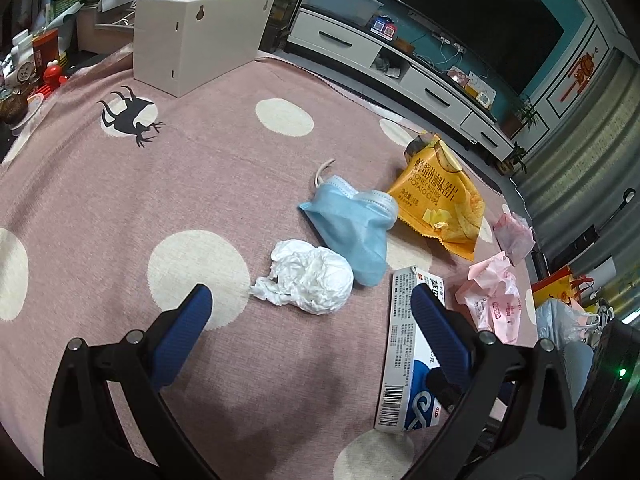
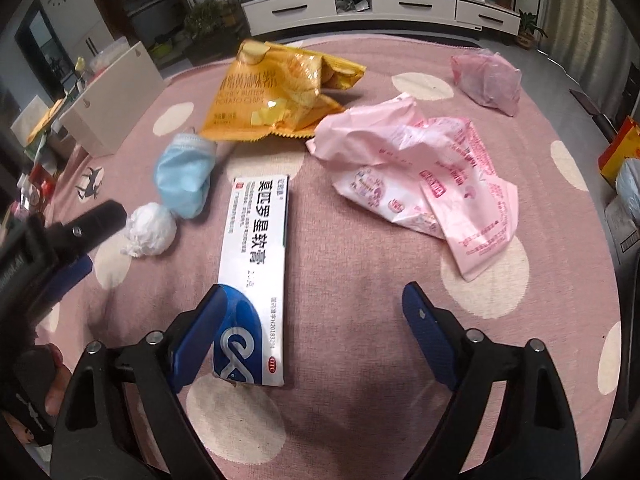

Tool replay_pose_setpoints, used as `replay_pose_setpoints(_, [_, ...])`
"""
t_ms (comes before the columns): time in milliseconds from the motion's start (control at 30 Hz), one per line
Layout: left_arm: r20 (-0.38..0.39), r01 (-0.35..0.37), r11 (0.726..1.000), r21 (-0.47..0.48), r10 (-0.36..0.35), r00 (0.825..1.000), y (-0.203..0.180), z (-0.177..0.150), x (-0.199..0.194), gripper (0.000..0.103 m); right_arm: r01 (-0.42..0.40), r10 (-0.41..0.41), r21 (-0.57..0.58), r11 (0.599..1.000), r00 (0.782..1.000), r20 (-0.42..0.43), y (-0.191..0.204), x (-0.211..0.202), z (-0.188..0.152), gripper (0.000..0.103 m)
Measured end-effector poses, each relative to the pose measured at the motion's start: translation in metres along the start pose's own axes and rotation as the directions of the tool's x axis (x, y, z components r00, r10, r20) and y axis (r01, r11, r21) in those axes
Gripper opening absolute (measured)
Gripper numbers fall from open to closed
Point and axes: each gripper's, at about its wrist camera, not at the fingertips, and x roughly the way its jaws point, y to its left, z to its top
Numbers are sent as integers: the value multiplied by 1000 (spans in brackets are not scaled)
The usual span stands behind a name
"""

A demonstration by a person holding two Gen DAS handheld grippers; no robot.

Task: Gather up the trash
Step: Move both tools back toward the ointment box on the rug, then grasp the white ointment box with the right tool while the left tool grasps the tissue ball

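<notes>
Trash lies on a pink dotted cloth (image 1: 200, 200). A crumpled white tissue (image 1: 308, 280) lies just ahead of my open left gripper (image 1: 310, 300); it also shows in the right wrist view (image 2: 150, 230). A blue face mask (image 1: 352, 228) (image 2: 184, 184), a yellow chip bag (image 1: 440, 200) (image 2: 280, 92), a white-and-blue medicine box (image 1: 404, 360) (image 2: 252, 272), a pink wrapper (image 1: 496, 296) (image 2: 424, 172) and a pink bag (image 1: 514, 232) (image 2: 488, 80) lie around. My right gripper (image 2: 316, 308) is open, its left finger beside the box. The left gripper (image 2: 80, 236) shows at the left edge of the right wrist view.
A white box (image 1: 200, 36) (image 2: 112, 100) stands at the far side of the cloth. Cluttered items (image 1: 36, 72) sit beyond the left edge. A TV cabinet (image 1: 420, 72) (image 2: 380, 4) runs along the back. Bags (image 1: 560, 304) (image 2: 620, 156) stand past the right edge.
</notes>
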Motion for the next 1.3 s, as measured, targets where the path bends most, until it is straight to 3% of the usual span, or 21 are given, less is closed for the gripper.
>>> replay_pose_setpoints(133, [0,0,1000,3,0,1000,0,0,0,99,18,-18,-25,1000,1000,-6,6,4,-2,81])
replay_pose_setpoints(400, [14,29,999,-17,-29,999,1,2,-1,99,-21,20,-24,1000,1000,-13,4,2,-3,71])
replay_pose_setpoints(833, [36,32,999,-25,-31,999,4,9,7,98,-53,52,-18,998,998,-24,8,2,-4,70])
replay_pose_setpoints(967, [5,15,1000,-26,-15,1000,5,8,21,92,-62,62,-14,998,998,-14,10,5,-3,68])
replay_pose_setpoints(1200, [-55,80,996,-50,-82,995,5,4,41,73,-104,104,-17,994,995,6,13,5,-2,52])
replay_pose_setpoints(1300, [-53,67,997,-28,-69,996,1,4,42,57,-123,123,-10,992,992,8,13,6,-1,47])
